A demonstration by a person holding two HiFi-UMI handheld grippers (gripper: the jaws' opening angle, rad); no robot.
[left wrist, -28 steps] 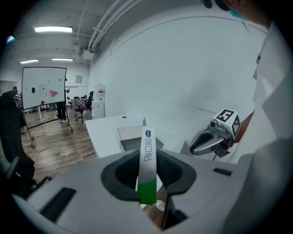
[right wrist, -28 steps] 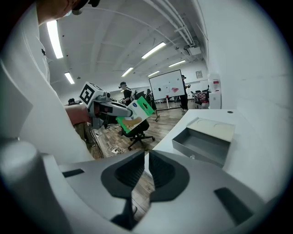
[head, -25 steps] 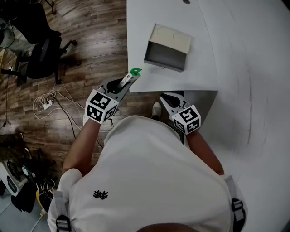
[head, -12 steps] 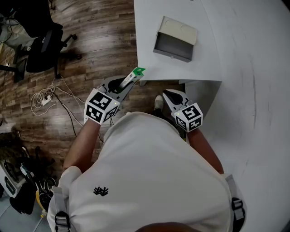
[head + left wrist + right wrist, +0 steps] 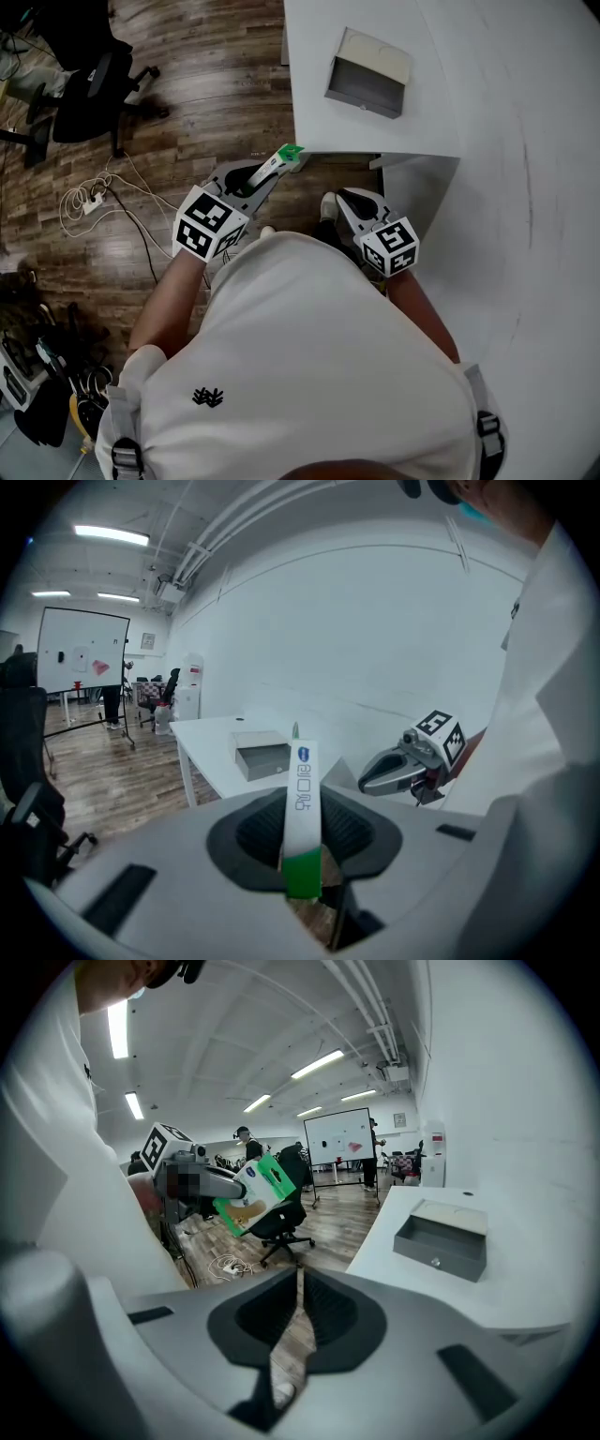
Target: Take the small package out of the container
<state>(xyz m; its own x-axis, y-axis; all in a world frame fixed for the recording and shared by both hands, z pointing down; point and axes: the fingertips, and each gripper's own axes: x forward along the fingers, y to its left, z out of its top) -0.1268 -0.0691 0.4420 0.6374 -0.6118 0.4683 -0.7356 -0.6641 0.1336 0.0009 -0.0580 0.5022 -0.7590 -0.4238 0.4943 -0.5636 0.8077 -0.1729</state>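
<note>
White small package (image 5: 302, 803), green-ended, flat

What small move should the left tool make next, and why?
Probably carry the package over the table and set it beside the container. The left tool is shut on it above the floor, past the table's edge, so it is already out; the right tool is shut and empty.

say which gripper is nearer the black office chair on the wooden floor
Left. The left gripper, shut on the green-and-white small package, is on the side of the person's body facing the black office chair; the right gripper is beyond the body, by the white table.
</note>
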